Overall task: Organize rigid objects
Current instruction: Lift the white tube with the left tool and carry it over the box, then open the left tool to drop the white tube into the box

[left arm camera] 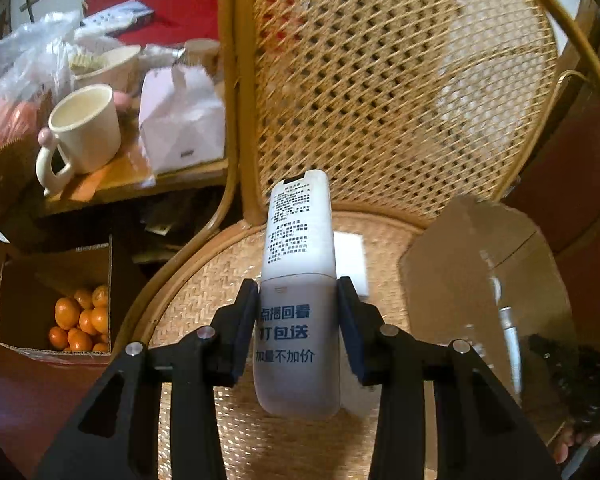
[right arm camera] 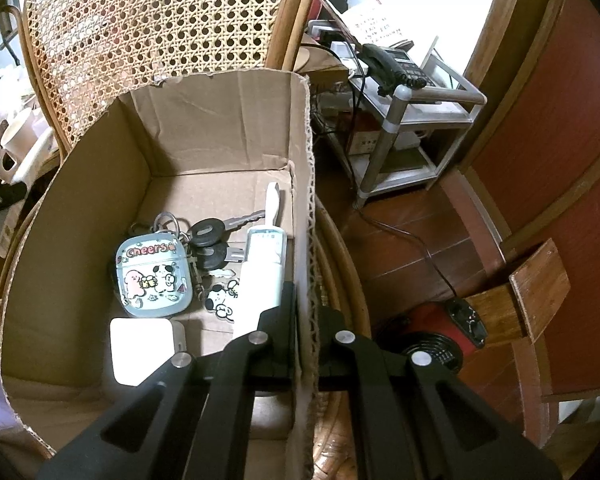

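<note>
My left gripper (left arm camera: 298,292) is shut on a white remote control (left arm camera: 298,280), back side up with printed text, held above the woven seat (left arm camera: 204,280) of a rattan chair. To its right stands a cardboard box (left arm camera: 480,264), blurred here. My right gripper (right arm camera: 305,300) is shut on the right wall of that cardboard box (right arm camera: 300,200), pinching the corrugated edge. Inside the box lie a keyring with black-headed keys (right arm camera: 204,236), an earbud case with cartoon print (right arm camera: 152,276), a white charger (right arm camera: 140,350) and a white lint-roller-like tool (right arm camera: 262,264).
A cluttered table (left arm camera: 140,184) at the left carries a cream mug (left arm camera: 86,128), a white paper bag (left arm camera: 180,120) and plastic bags. Below it a carton of oranges (left arm camera: 80,320) sits on the floor. Right of the chair stand a metal shelf with a telephone (right arm camera: 396,64), a cable and a wooden cabinet (right arm camera: 540,160).
</note>
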